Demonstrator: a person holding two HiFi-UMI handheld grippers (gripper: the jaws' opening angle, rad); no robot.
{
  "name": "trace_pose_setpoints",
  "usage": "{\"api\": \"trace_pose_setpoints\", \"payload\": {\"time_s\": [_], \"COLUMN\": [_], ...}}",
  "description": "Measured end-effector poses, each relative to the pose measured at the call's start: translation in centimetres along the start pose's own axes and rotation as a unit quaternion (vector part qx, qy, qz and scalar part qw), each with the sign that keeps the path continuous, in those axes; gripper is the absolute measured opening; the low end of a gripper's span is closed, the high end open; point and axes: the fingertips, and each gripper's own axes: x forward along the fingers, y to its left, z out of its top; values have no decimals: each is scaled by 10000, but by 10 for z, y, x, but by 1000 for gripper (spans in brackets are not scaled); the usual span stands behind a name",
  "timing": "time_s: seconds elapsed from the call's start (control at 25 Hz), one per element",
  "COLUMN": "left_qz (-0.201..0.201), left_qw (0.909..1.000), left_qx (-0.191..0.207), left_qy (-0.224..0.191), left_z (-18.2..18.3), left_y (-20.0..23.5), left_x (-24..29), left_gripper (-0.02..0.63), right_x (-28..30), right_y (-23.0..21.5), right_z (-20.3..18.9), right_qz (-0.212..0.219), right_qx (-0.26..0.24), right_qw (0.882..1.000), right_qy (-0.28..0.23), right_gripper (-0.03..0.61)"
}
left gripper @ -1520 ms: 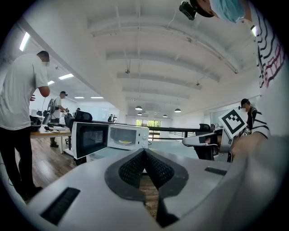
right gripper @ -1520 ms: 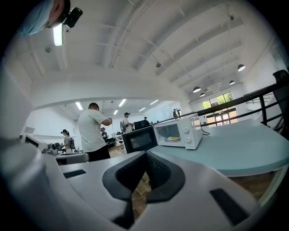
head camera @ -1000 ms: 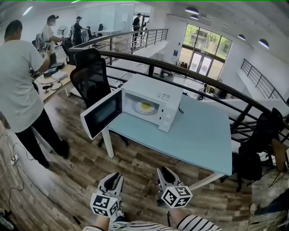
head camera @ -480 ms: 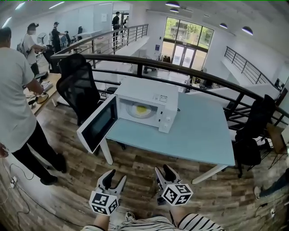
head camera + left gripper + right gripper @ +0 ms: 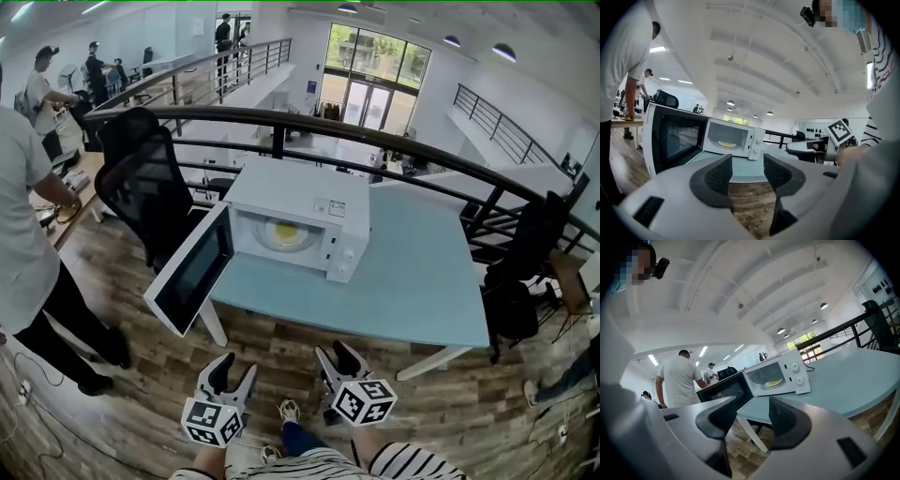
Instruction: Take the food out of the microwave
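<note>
Left gripper (image 5: 232, 370) and right gripper (image 5: 336, 354) both gape empty, well short of the food (image 5: 284, 232), dead ahead inside the microwave (image 5: 319, 199), whose open door (image 5: 190, 272) hangs on the left's side.

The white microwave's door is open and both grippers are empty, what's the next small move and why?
Probably carry the right gripper forward toward the white microwave. Its door hangs open, the yellow food sits inside, and that gripper and the left gripper are open, empty and short of the pale blue table.

Bright, sharp, fisheye-warped edges.
</note>
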Motion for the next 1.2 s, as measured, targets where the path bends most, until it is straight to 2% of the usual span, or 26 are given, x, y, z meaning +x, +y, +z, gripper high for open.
{"api": "trace_pose_setpoints", "payload": {"time_s": [0.36,0.76,0.96,1.2], "left_qz": [134,190,100,-303], "left_qw": [9999,9998,9998,9990], "left_qx": [-5,6,9,34], "left_qy": [60,114,183,341], "left_z": [22,38,40,44], "left_y": [38,61,75,97], "left_x": [81,149,173,203], "left_gripper": [189,189,189,189], "right_x": [81,140,161,185], "right_y": [-35,-62,-69,-75], "right_z": [29,46,49,53], "right_qz": [179,313,217,-194], "right_qx": [72,108,111,184], "right_qw": [9998,9993,9995,9996], "right_qy": [56,160,177,30], "right_gripper": [208,208,209,208]}}
